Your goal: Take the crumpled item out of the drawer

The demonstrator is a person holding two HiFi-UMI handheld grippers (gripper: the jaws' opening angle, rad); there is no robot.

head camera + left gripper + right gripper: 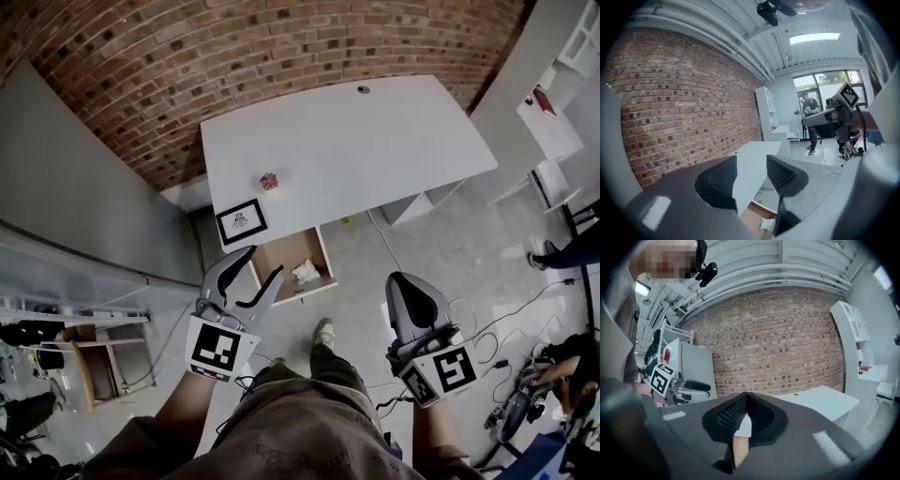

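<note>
Brick wall runs behind the white bench (356, 141), whose drawer (286, 251) stands pulled open under its near edge. Both my grippers hang in the air short of it. My left gripper (266, 261) has its jaws spread wide with nothing between them. My right gripper (405, 281), off to the side, has its jaws pressed together and empty. The crumpled item (307, 272), a white wad, lies on the drawer floor, ahead of and below my left gripper and slightly toward its right jaw. I judge this to be the approach, with nothing grasped yet. Next I should lower the left gripper into the drawer, nudge it right to straddle the wad clear of the drawer's walls, then close.
</note>
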